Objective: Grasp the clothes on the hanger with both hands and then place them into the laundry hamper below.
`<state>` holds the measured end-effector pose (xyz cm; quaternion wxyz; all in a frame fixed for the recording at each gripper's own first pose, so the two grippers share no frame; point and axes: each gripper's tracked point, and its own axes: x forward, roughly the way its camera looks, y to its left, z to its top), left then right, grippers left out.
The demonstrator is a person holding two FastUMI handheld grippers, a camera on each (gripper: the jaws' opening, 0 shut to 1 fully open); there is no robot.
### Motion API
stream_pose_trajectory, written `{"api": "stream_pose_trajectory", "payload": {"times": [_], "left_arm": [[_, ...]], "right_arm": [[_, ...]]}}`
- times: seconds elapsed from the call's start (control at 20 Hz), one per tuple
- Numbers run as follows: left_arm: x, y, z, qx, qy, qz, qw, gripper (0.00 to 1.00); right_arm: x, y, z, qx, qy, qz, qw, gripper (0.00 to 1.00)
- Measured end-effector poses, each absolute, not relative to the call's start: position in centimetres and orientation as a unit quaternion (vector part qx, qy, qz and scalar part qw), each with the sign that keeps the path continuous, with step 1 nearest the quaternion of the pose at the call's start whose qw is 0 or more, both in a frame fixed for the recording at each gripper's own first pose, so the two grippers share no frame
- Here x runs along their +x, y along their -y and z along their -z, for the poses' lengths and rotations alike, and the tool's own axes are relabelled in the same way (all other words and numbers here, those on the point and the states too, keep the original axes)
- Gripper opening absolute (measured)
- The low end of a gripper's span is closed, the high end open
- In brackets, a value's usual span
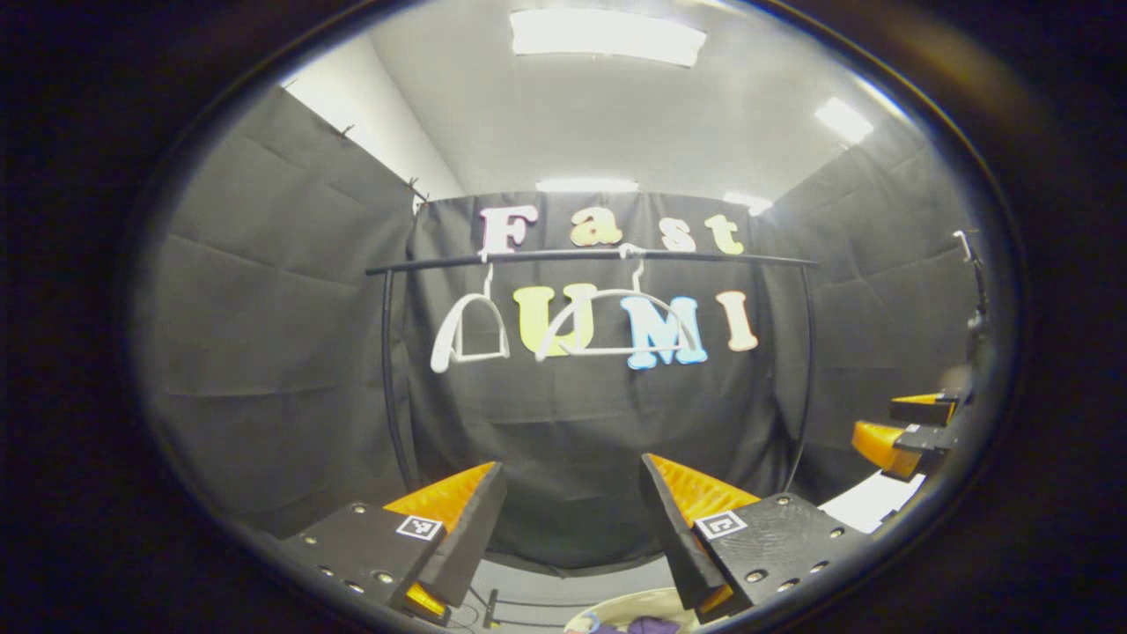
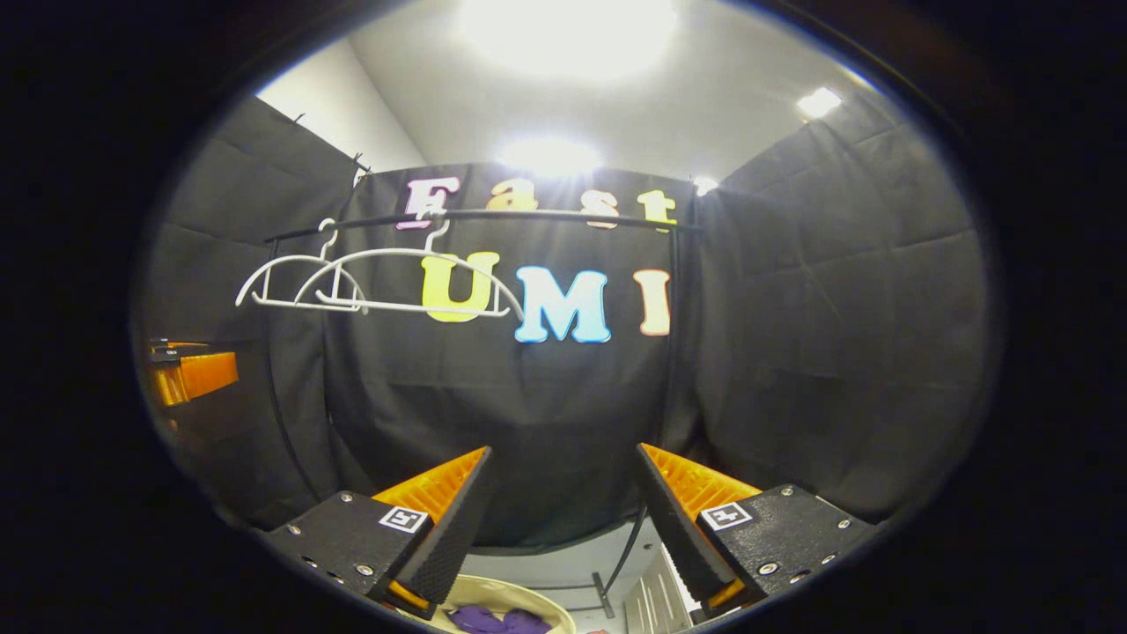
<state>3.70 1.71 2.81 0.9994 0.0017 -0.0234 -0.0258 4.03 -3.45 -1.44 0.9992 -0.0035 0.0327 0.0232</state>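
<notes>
left gripper (image 1: pixel 572 515): fingers apart, nothing between them, raised facing the rail (image 1: pixel 590 256) | two bare white hangers (image 1: pixel 471 330) hang on the rail | purple clothes (image 2: pixel 493 619) lie in the cream laundry hamper (image 2: pixel 550 608) below, between the grippers | right gripper (image 2: pixel 563 511): fingers apart, holding nothing, level with the left
</notes>
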Motion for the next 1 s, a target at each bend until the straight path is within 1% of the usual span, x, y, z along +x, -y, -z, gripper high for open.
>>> {"api": "stream_pose_trajectory", "payload": {"times": [0.1, 0.25, 0.5, 1.0], "left_arm": [[3.5, -2.6, -3.8, 0.004, 0.033, 0.012, 0.999, 0.92], [3.7, -2.9, -4.0, -0.005, 0.033, 0.007, 0.999, 0.93], [3.8, -3.7, -4.6, -0.004, 0.04, -0.004, 0.999, 0.93], [3.8, -3.8, -5.3, 0.009, 0.049, -0.011, 0.999, 0.93]], "right_arm": [[4.5, 4.4, 0.5, -0.017, -0.015, -0.017, 1.0, 0.95], [4.3, 5.2, -0.4, -0.007, -0.007, -0.011, 1.0, 0.96], [4.1, 6.1, 0.2, 0.012, -0.024, 0.0, 1.0, 0.96], [4.2, 7.5, 0.5, 0.017, -0.03, 0.017, 0.999, 0.96]]}}
